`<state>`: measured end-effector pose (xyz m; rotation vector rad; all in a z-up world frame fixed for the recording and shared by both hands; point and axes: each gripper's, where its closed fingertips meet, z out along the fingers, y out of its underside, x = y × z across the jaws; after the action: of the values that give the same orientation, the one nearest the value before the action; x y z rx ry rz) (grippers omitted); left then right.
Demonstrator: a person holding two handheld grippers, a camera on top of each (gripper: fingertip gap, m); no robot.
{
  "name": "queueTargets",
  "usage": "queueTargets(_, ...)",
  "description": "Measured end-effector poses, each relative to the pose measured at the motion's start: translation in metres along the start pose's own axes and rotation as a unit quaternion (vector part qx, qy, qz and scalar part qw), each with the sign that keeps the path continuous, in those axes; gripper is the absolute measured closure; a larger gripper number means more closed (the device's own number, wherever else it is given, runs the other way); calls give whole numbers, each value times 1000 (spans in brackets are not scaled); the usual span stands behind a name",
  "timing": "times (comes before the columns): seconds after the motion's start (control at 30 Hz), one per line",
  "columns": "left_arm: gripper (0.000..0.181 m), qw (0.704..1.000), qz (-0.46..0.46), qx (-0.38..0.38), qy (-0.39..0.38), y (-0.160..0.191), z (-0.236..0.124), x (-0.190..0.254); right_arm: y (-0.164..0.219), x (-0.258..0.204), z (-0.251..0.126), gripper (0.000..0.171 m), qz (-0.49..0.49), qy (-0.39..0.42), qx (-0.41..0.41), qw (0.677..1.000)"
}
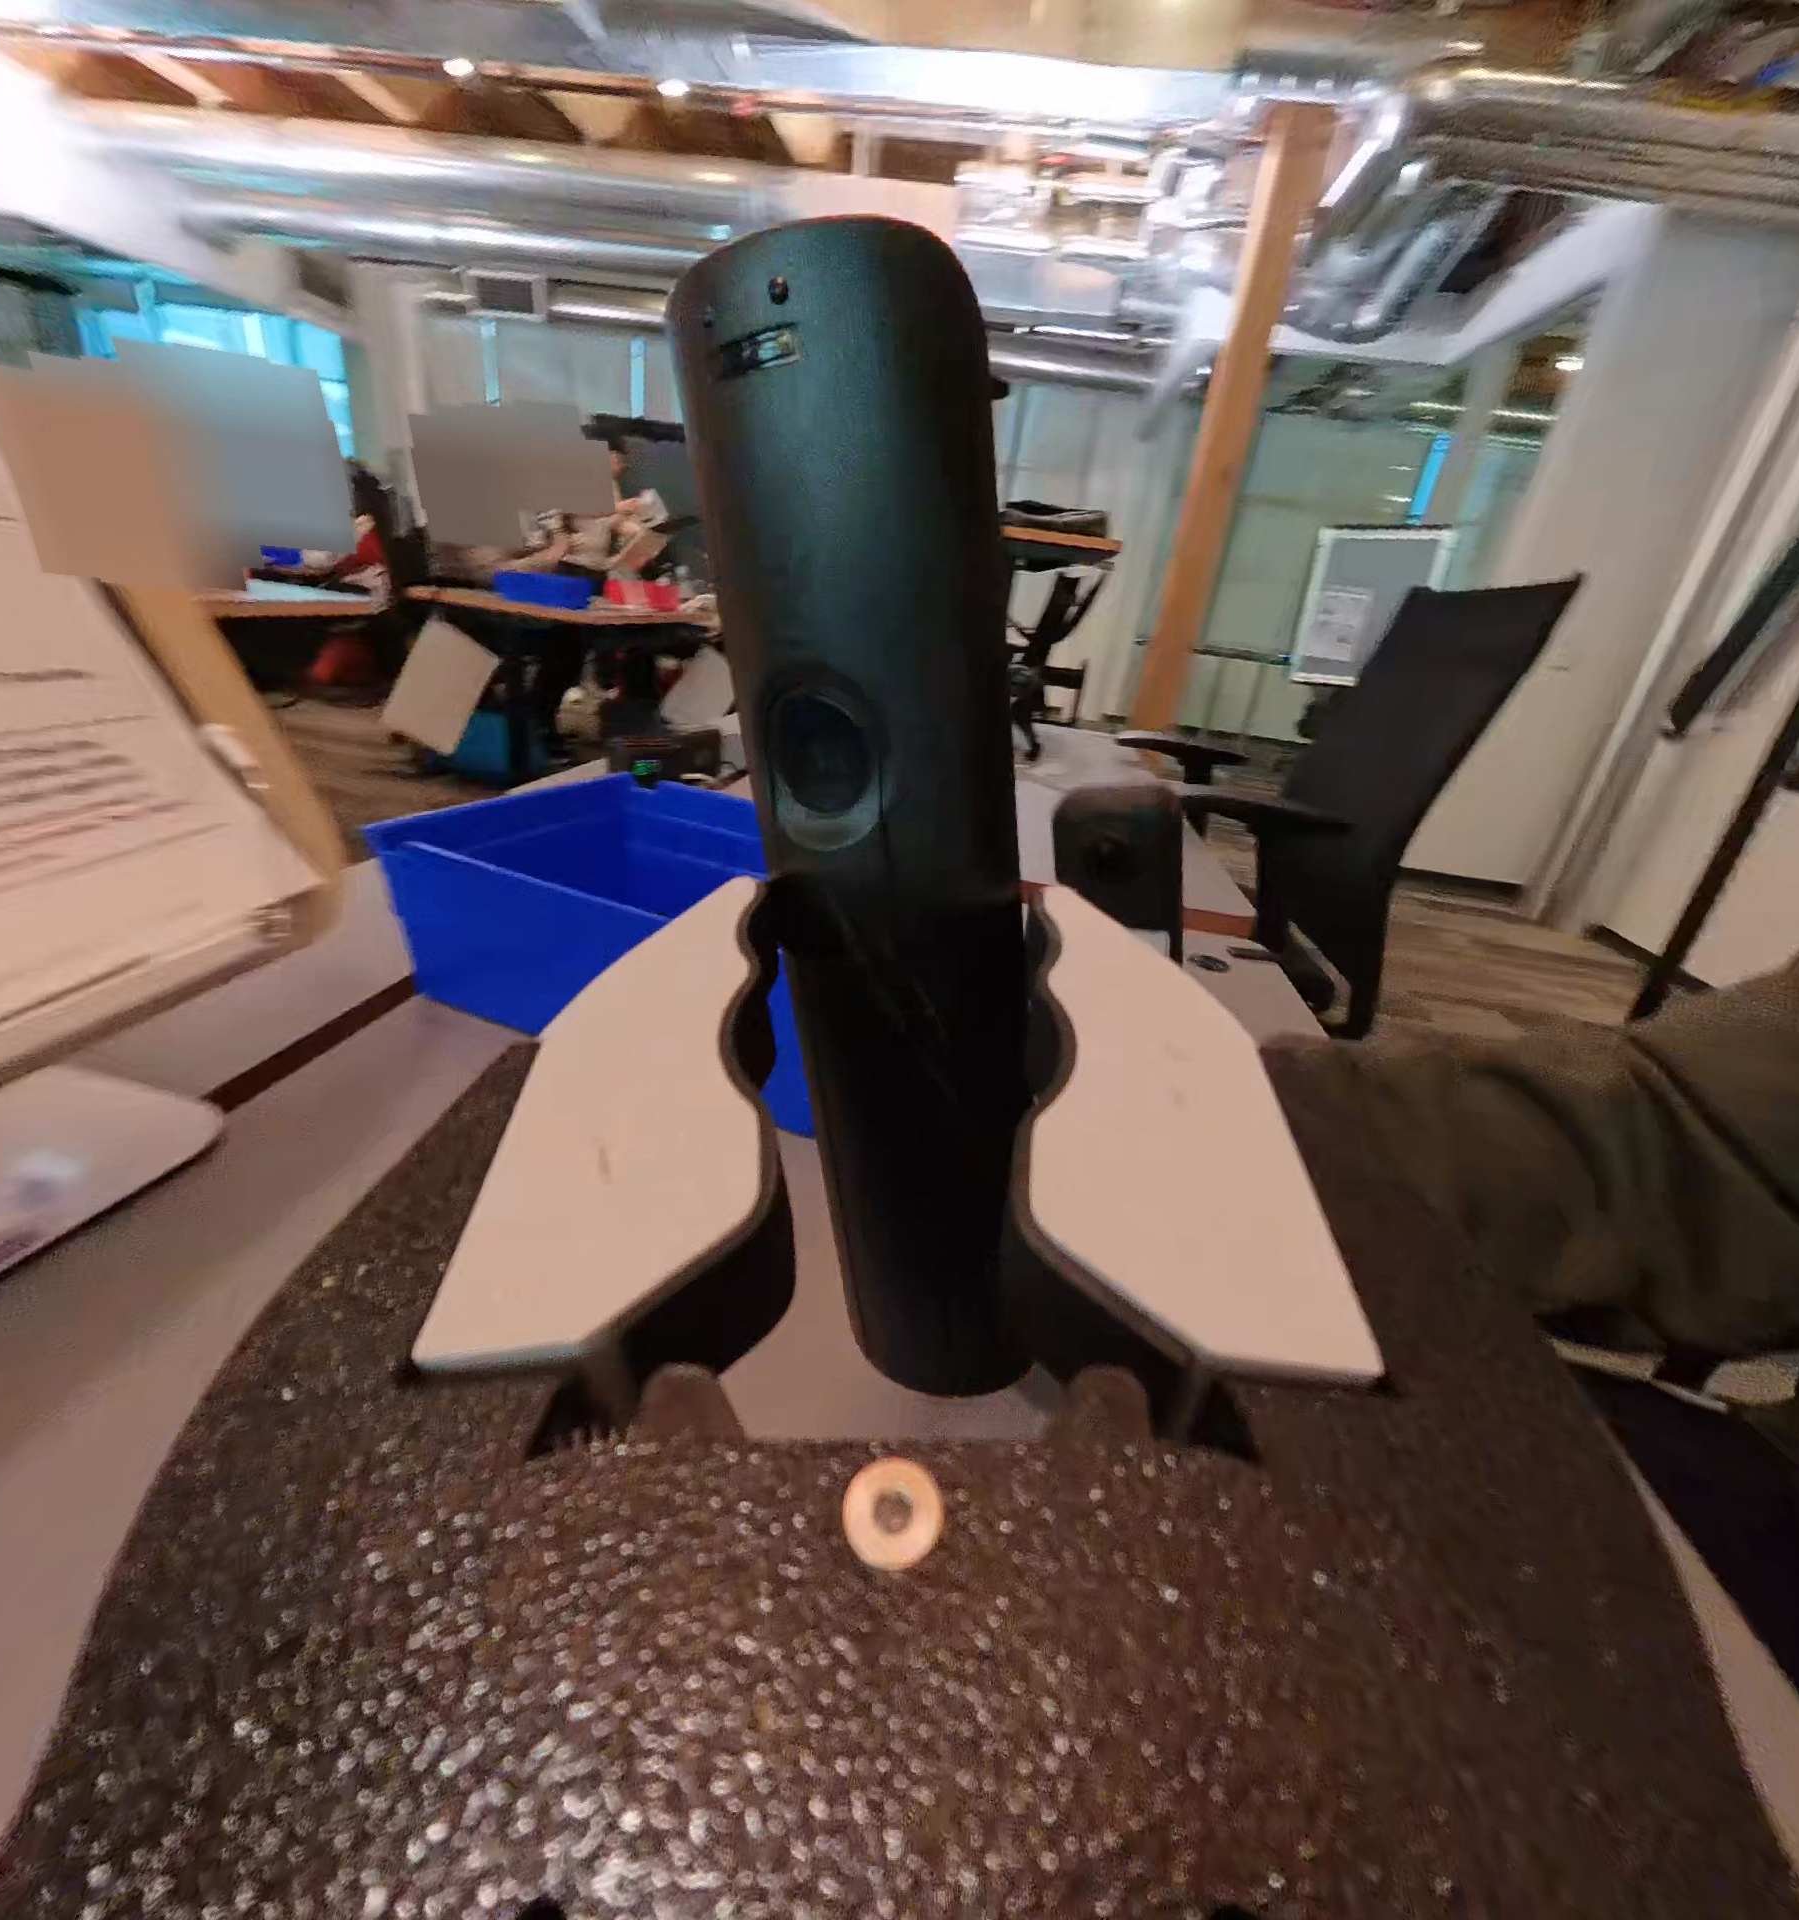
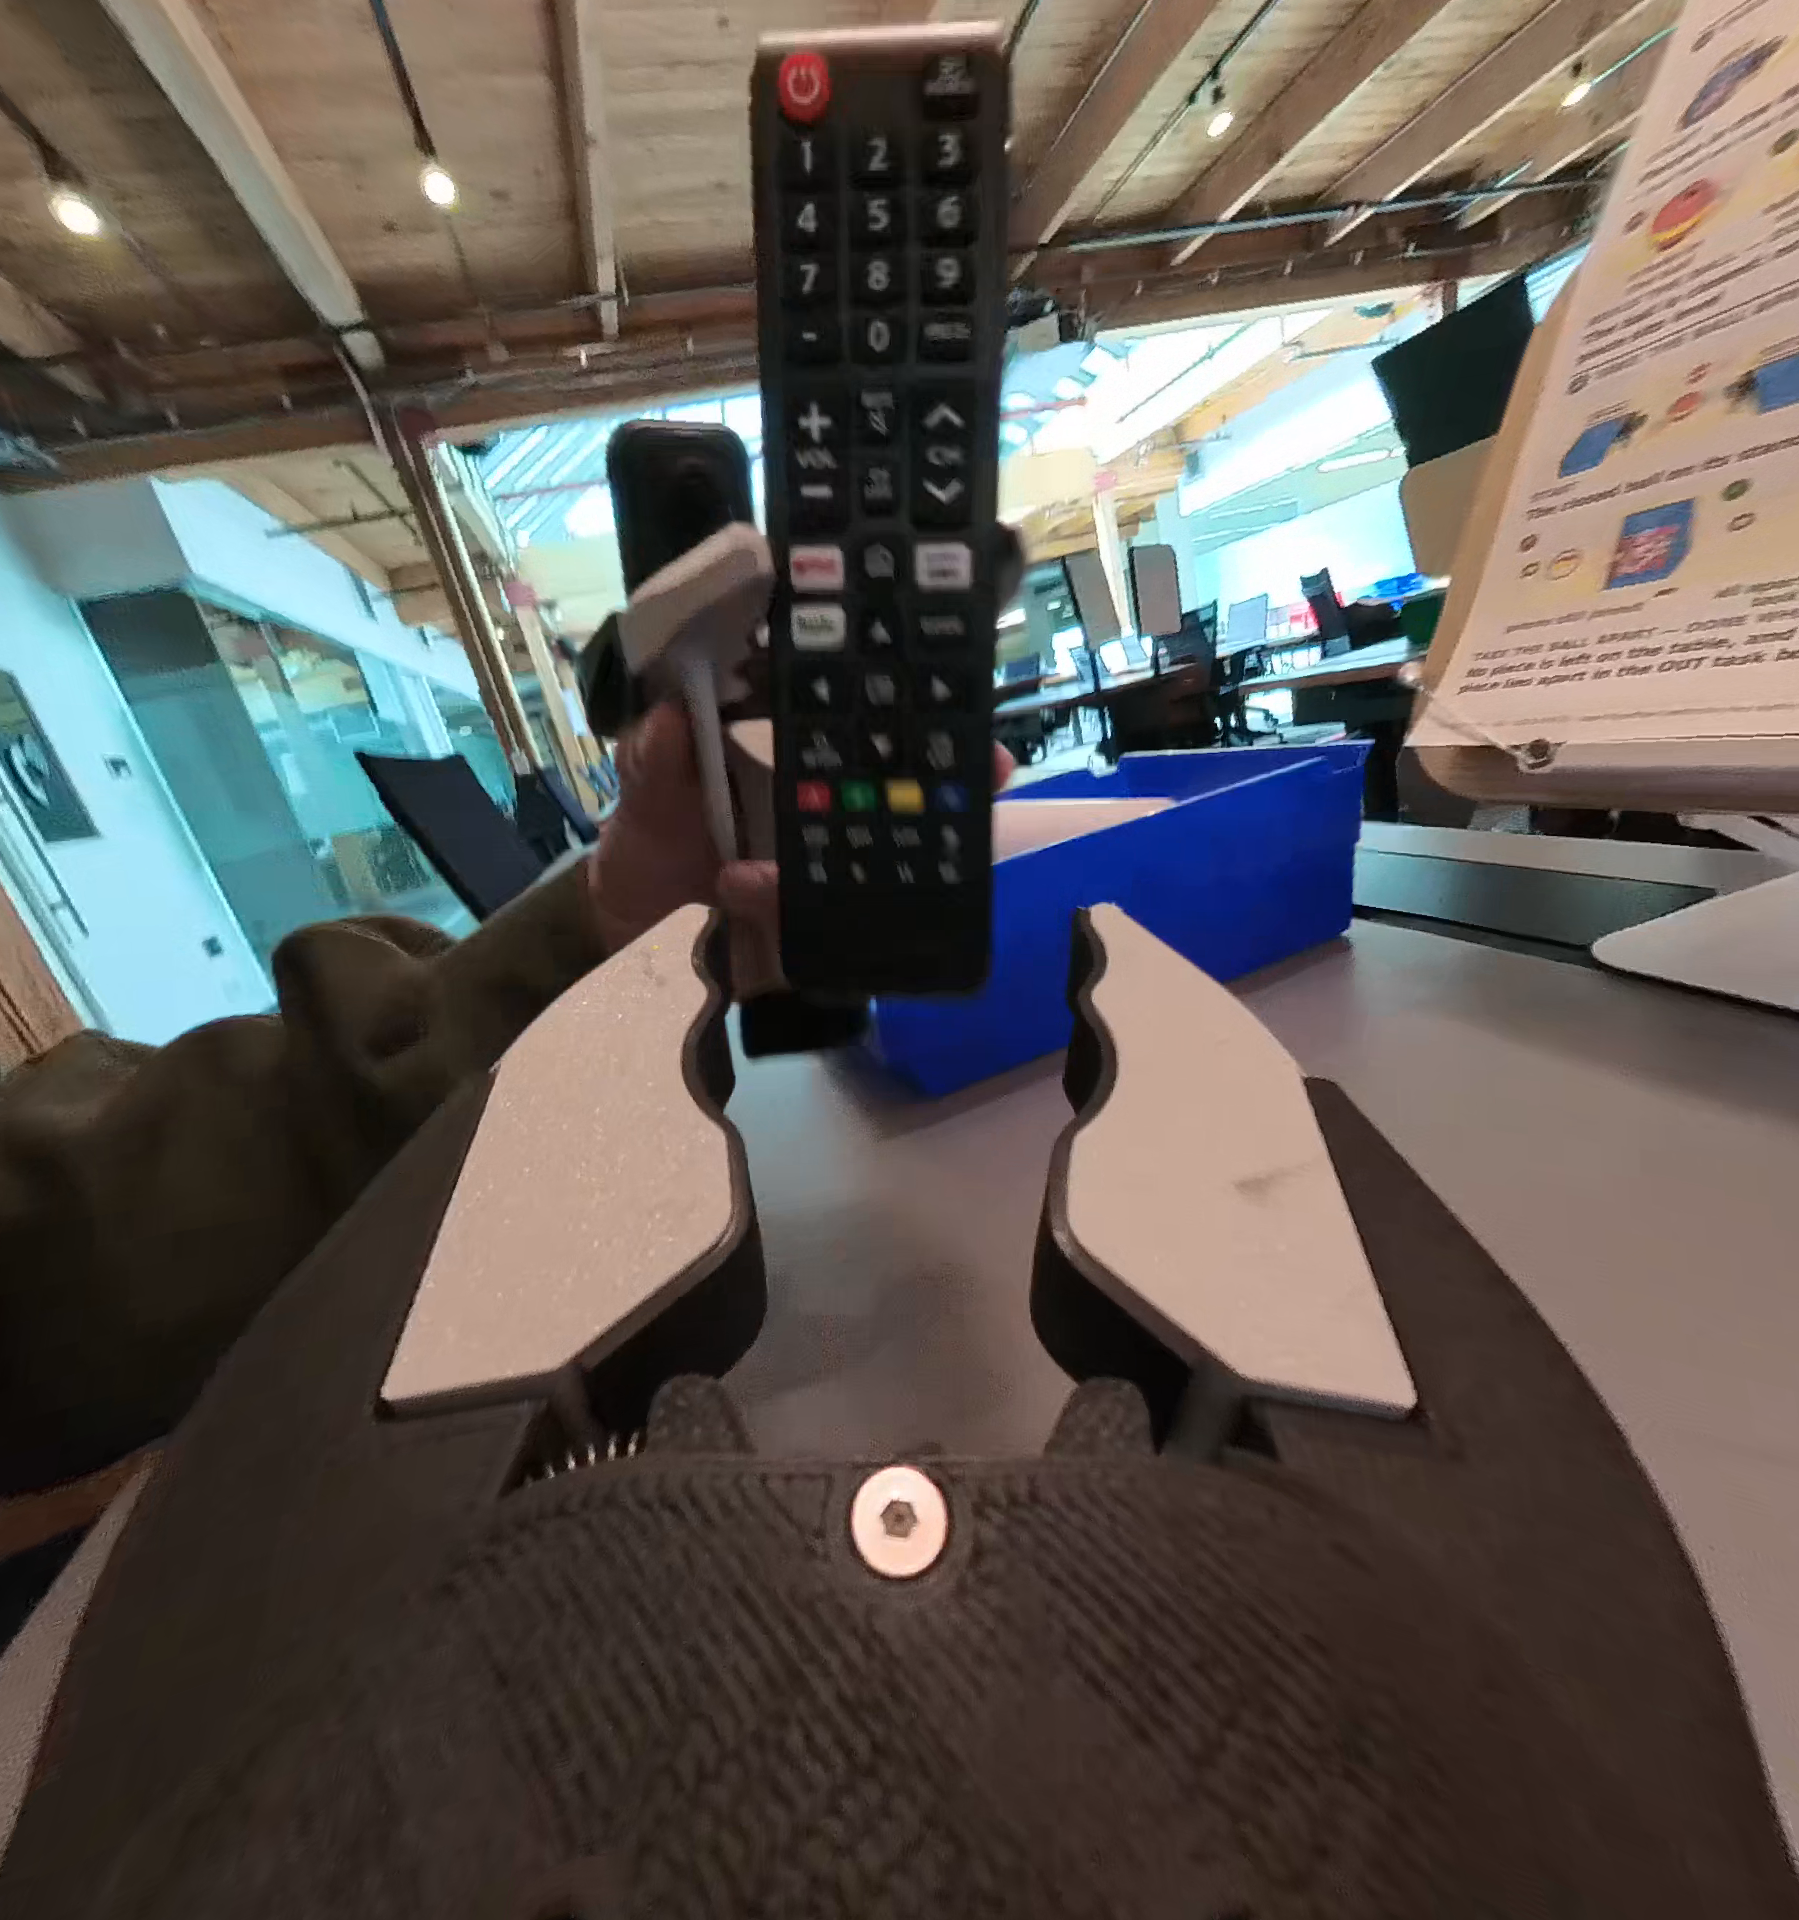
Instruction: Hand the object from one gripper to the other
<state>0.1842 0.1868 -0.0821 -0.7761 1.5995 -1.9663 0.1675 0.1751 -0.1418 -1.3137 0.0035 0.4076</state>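
Note:
My left gripper (image 1: 900,904) is shut on a black remote control (image 1: 853,520) and holds it upright by its lower half, with the back facing this camera. In the right wrist view the remote (image 2: 879,520) shows its button side. One grey finger (image 2: 708,603) of the left gripper clamps the remote's side there, with a hand behind it. My right gripper (image 2: 895,925) is open, its jaws wide apart. The remote's lower end sits at the level of its fingertips, with a gap on each side.
A blue bin (image 1: 562,914) stands on the grey table (image 2: 1497,1143) behind the remote and also shows in the right wrist view (image 2: 1186,883). A printed sheet on a white stand (image 2: 1684,416) is at the table's side. An olive sleeve (image 1: 1601,1164) reaches in. A black chair (image 1: 1414,779) stands beyond. Some 7 cm of space lies between my two pairs of fingers.

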Motion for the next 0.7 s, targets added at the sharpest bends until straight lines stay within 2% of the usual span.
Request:
queueTargets(0.1, 136, 1000, 16, 4, 24, 33, 21, 8, 11, -1, 2, 104, -47, 9, -37, 998)
queueTargets(0.13, 136, 1000, 15, 6, 25, 39, 26, 9, 15, 4, 2, 107, -71, 30, -53, 996)
queueTargets(0.2, 137, 1000, 12, -10, 13, 48, 31, 6, 21, 11, 2, 99, -108, 53, -84, 989)
queueTargets(0.3, 136, 1000, 9, 8, 4, 48, 27, 5, 23, 9, 2, 99, -148, 56, -97, 983)
queueTargets(0.4, 137, 999, -16, 21, 27, 47, 19, 10, 27, 3, 1, 102, -170, 30, -119, 978)
queueTargets(0.6, 136, 996, -30, 62, 54, 49, 11, 18, 33, -5, -4, 107, -176, -8, -148, 973)
queueTargets(0.67, 137, 994, -38, 83, 58, 46, 8, 19, 30, -1, -7, 118, -180, -1, -148, 973)
queueTargets(0.7, 137, 994, -38, 87, 55, 46, 7, 19, 29, 1, -8, 114, -177, 6, -144, 974)
